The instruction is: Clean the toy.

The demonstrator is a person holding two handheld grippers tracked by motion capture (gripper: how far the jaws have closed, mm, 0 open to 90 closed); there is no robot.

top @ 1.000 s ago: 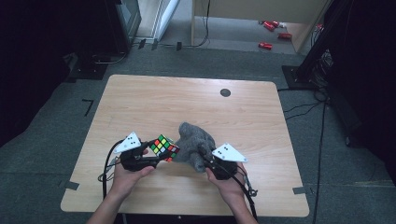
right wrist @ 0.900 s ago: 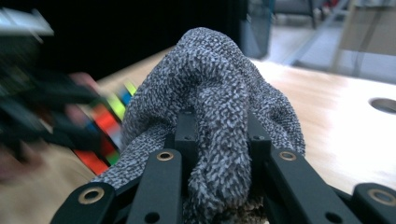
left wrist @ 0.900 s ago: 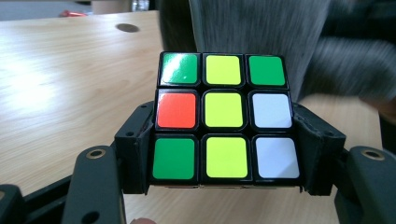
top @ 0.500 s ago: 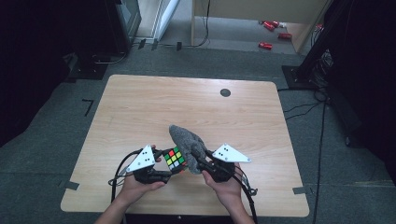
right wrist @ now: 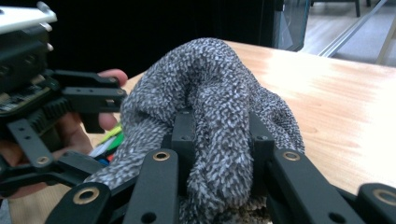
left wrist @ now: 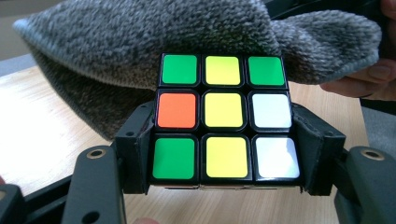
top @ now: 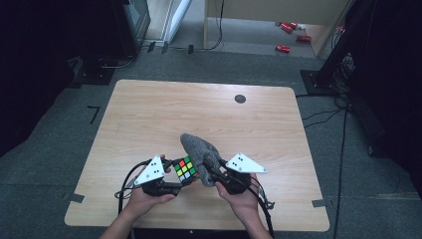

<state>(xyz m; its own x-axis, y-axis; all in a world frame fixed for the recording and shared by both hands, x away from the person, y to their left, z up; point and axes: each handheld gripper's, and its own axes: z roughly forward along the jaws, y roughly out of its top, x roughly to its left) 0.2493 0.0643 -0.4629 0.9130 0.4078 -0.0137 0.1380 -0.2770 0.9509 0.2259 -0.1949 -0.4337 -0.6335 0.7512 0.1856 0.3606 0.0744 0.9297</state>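
The wooden counter carries little besides the work at its near edge. There the right hand-held gripper is clamped on a fold of the grey knit cloth, which drapes just beside the puzzle cube. The left hand-held gripper grips the cube by two opposite sides. The loose knit could snag a cube corner, or a careless tug could twist the cube out of its grip.

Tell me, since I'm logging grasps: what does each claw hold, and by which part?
Left claw clamps the puzzle cube by two opposite side faces. Right claw pinches a bunched fold of the grey knit pouch, at its near end.
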